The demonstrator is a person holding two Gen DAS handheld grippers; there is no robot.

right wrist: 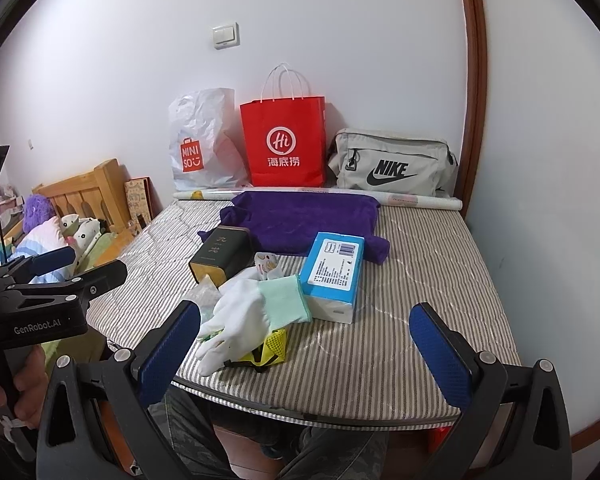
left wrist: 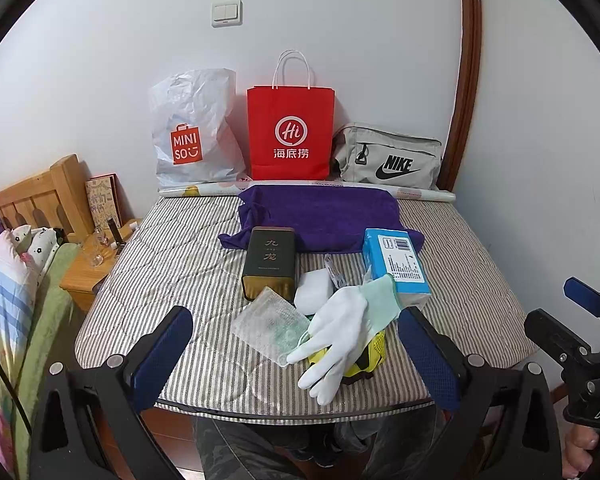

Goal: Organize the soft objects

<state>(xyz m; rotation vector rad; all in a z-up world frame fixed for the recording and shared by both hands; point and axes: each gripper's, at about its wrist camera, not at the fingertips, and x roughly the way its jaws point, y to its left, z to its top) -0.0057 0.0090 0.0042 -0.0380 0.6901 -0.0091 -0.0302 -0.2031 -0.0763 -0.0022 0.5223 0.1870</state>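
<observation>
A striped mattress point(left wrist: 172, 264) fills the middle of both views, pushed against a white wall point(left wrist: 340, 40). Along the wall at its far edge stand three bags in a row: a crumpled white plastic bag point(left wrist: 198, 128) on the left, an upright red paper bag point(left wrist: 291, 133) in the middle, and a grey sports bag point(left wrist: 388, 158) on the right. A rolled sheet of paper point(left wrist: 424, 194) lies across the mattress just in front of them.

A folded purple towel point(left wrist: 324, 218) lies in front of the roll. Nearer the camera, a dark green tin point(left wrist: 269, 262) lies on its side touching the towel's front edge, and a blue tissue pack point(left wrist: 396, 262) rests on the towel's right corner. Between them sits a white sponge block point(left wrist: 314, 286).

At the near edge lies a small pile: a white glove point(left wrist: 340, 332) with a pale green cuff on top of a yellow mesh item point(left wrist: 374, 346), with a clear bubble-wrap pouch point(left wrist: 268, 320) just to its left.

The left gripper point(left wrist: 296, 360) hangs at the near edge of the mattress, its blue-padded jaws spread wide on either side of the glove pile, holding nothing. The right gripper point(right wrist: 304, 356) is likewise spread wide and empty, with the glove near its left finger.
</observation>
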